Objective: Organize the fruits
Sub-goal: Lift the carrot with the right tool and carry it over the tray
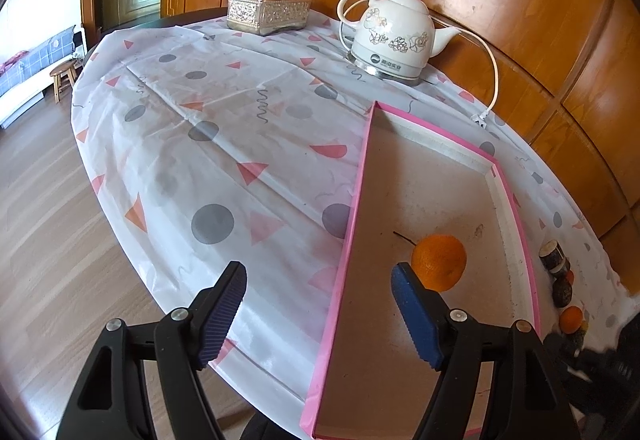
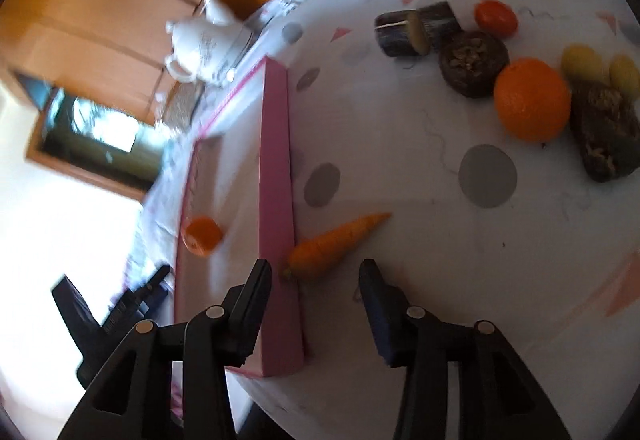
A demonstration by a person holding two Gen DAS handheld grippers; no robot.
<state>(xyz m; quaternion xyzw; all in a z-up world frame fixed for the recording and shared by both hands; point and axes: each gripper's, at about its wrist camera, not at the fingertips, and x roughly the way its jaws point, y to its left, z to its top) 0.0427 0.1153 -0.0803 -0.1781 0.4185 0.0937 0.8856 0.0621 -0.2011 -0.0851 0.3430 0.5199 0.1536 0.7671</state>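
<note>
Carrot [image 2: 334, 242] just ahead of spread jaws, untouched

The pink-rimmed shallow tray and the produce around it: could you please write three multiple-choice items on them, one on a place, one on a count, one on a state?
1. Where does the pointed orange carrot lie?
A. inside the tray
B. on the tablecloth, against the tray's outer wall
C. beside the kettle

2. How many fruits lie inside the pink-rimmed shallow tray?
A. none
B. one
C. three

3. How is the right hand-held gripper?
A. open, empty
B. shut on the carrot
C. shut on an orange

Key: 1 B, its stem end meets the pink wall from outside. 2 B, only the round orange fruit is there. 3 A, its jaws stand apart above the carrot, holding nothing.
</note>
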